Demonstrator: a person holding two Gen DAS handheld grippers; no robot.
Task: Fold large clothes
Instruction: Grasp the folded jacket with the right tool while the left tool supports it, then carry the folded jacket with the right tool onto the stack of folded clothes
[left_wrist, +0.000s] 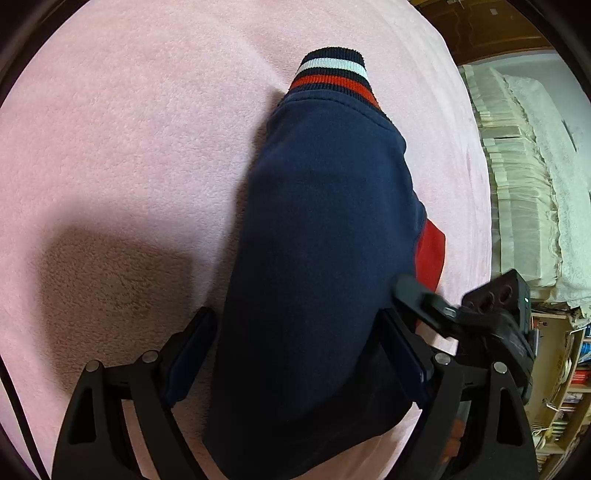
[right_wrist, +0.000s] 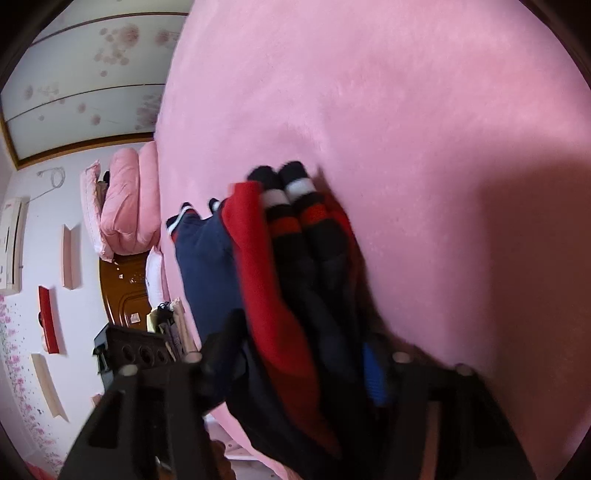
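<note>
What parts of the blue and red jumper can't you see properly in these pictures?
- Left wrist view: the navy sleeve runs off the bottom edge; whether the left gripper pinches it is unclear.
- Left wrist view: the red part is mostly hidden behind the sleeve and the right gripper.
- Right wrist view: the bunched jumper is blurred and covers the gripper's pads.
</note>
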